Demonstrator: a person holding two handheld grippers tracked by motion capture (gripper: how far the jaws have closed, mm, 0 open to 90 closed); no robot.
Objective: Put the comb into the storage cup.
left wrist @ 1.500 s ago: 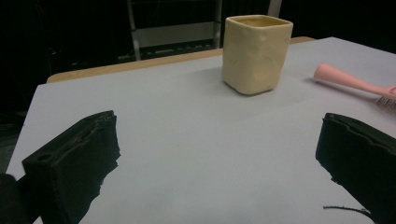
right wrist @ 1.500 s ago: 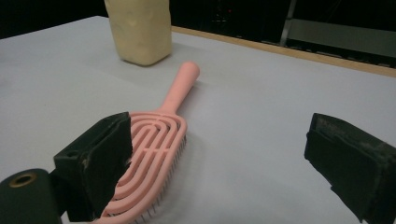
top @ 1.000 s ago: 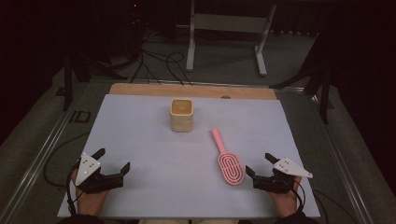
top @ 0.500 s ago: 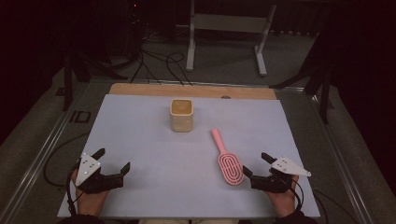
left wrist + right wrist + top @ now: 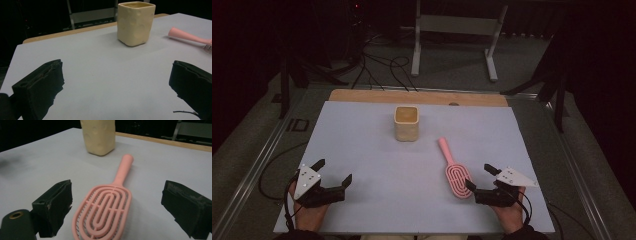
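right tool (image 5: 479, 176) has crept up to the pink hairbrush (image 5: 457, 178), jaws wide either side of its head | brush flat on counter (image 5: 362, 145), front-right of the yellow cup (image 5: 406, 123) | left tool (image 5: 333, 173) wide, idle | grasp likely next

A pale grey-white sheet (image 5: 362, 150) covers the table, leaving a strip of bare light wood (image 5: 412, 97) along the far edge. Metal rails (image 5: 257, 165) frame the table at left and right. Beyond it lies a grey carpeted floor (image 5: 452, 75), with black cables (image 5: 382, 67) trailing across it at far left. A light grey metal stand (image 5: 457, 30) rests on the floor farther back. The surrounding room is dark.
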